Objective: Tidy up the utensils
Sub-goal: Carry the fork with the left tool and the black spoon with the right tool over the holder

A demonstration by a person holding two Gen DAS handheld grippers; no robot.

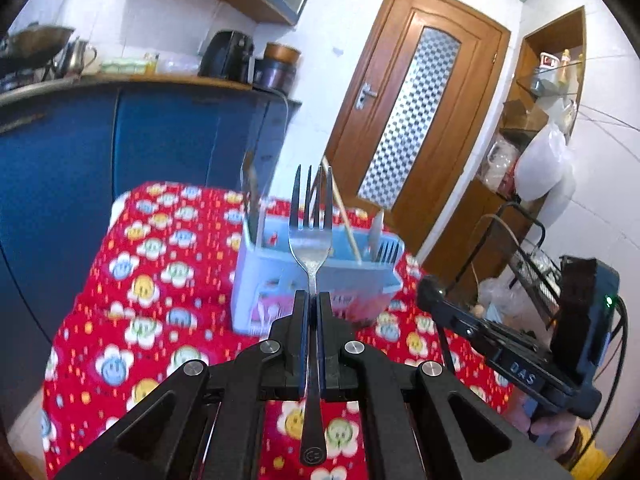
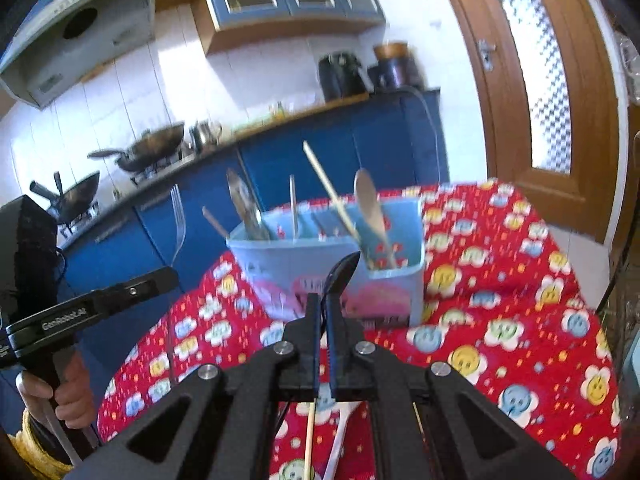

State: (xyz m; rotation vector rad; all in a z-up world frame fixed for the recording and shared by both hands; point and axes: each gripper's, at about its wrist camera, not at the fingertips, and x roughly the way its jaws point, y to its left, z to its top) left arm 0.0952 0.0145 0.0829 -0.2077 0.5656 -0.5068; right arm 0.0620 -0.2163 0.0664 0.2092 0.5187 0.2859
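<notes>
Here, the left gripper (image 1: 313, 300) is clamped on the handle of a silver metal fork (image 1: 311, 240), tines up, above the red flower-print tablecloth (image 1: 132, 280); the right gripper (image 2: 325, 300) has its jaws pressed together on a dark spoon-shaped utensil (image 2: 342, 276), with a thin wooden chopstick (image 2: 309, 440) lying on the cloth beneath. Just beyond both stands the pale blue plastic utensil caddy (image 2: 316, 258), already holding spoons, chopsticks and forks in its compartments. Farther back run blue kitchen cabinets (image 1: 80, 148) and a brown wooden door (image 1: 416, 100).
</notes>
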